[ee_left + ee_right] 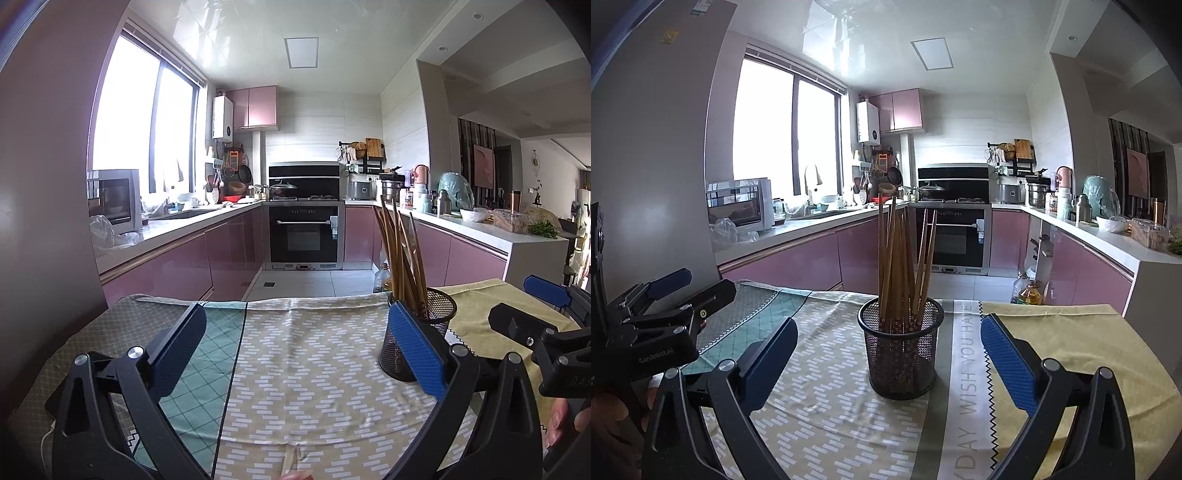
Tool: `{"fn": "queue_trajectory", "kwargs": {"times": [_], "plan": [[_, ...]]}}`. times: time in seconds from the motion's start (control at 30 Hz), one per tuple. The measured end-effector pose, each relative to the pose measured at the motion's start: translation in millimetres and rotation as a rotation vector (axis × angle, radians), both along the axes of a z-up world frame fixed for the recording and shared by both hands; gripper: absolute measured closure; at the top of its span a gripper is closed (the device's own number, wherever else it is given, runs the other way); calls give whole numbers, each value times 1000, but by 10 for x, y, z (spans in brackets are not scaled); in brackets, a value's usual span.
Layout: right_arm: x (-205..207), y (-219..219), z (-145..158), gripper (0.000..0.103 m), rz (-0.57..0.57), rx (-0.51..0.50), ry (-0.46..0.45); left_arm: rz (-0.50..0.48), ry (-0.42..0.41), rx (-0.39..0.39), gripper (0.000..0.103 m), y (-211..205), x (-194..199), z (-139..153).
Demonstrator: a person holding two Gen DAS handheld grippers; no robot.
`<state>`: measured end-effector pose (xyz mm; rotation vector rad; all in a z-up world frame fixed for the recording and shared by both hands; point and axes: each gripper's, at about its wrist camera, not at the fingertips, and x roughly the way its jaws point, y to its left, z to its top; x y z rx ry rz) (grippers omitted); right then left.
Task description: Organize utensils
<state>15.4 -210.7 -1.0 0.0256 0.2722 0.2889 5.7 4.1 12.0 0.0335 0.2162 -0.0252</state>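
- Patterned cloth is covering the counter [849, 424], so a slightly yielding, shifting footing is being offered to whatever is standing on it.
- Black wire mesh is forming the cup [901, 354], which is standing upright mid-counter; it is judged light, stiff and easily tipped.
- Wooden chopsticks [905, 258] are being held inside it, leaning loosely; they are judged thin, light, rigid and rather slippery, best pinched at the upper shafts.
- The right gripper [886, 358] and left gripper [295, 354] are being held wide apart and empty, clear of the cup.
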Motion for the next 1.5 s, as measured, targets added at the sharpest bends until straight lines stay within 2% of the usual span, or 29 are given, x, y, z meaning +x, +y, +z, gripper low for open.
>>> {"fn": "queue_trajectory", "kwargs": {"times": [1.5], "plan": [[-40, 5, -24, 7, -2, -2, 0, 5, -5, 5, 6, -17, -55, -6]]}}
